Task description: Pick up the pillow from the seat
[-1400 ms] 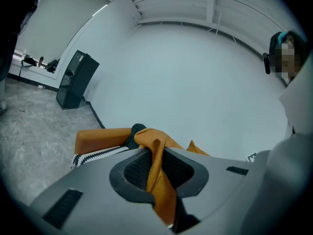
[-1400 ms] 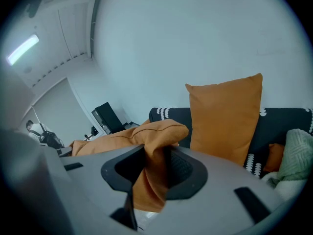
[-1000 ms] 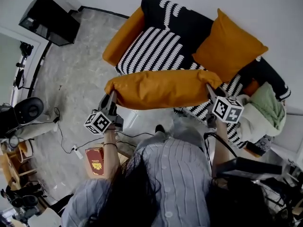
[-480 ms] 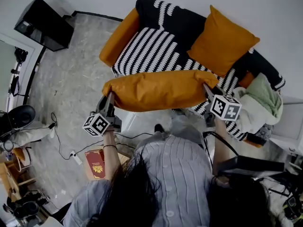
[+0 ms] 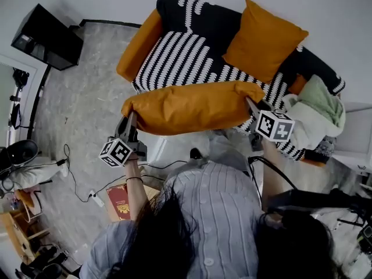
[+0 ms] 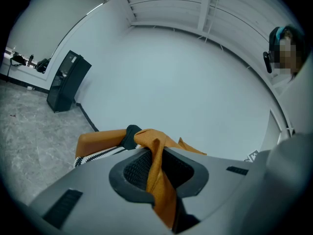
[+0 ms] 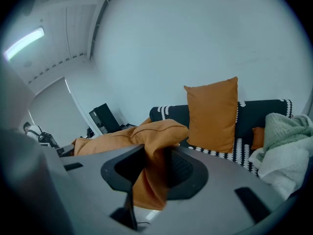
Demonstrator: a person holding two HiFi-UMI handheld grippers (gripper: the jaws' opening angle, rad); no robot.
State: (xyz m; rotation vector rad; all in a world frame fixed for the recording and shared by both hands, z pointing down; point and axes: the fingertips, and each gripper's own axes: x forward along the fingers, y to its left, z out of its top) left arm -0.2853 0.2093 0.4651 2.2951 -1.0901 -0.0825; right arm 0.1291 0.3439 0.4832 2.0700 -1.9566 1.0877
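Note:
A long orange pillow (image 5: 192, 106) hangs in the air in front of the black-and-white striped sofa (image 5: 180, 57), stretched between my two grippers. My left gripper (image 5: 129, 121) is shut on the pillow's left end, and orange fabric (image 6: 159, 180) is pinched between its pads. At the pillow's right end my right gripper (image 5: 251, 104) is shut on a bunched fold of the cloth (image 7: 149, 180). A second orange pillow (image 5: 264, 39) leans upright against the sofa's backrest; it also shows in the right gripper view (image 7: 212, 114).
The sofa has an orange armrest (image 5: 138, 45) at its left, and a green and white blanket (image 5: 317, 112) is heaped at its right end. A black cabinet (image 5: 49, 36) stands at the far left wall. A red book (image 5: 118, 201) and cables lie on the floor by the person's feet.
The held pillow and both grippers have drawn slightly back from the sofa, toward the person. Both grips look the same.

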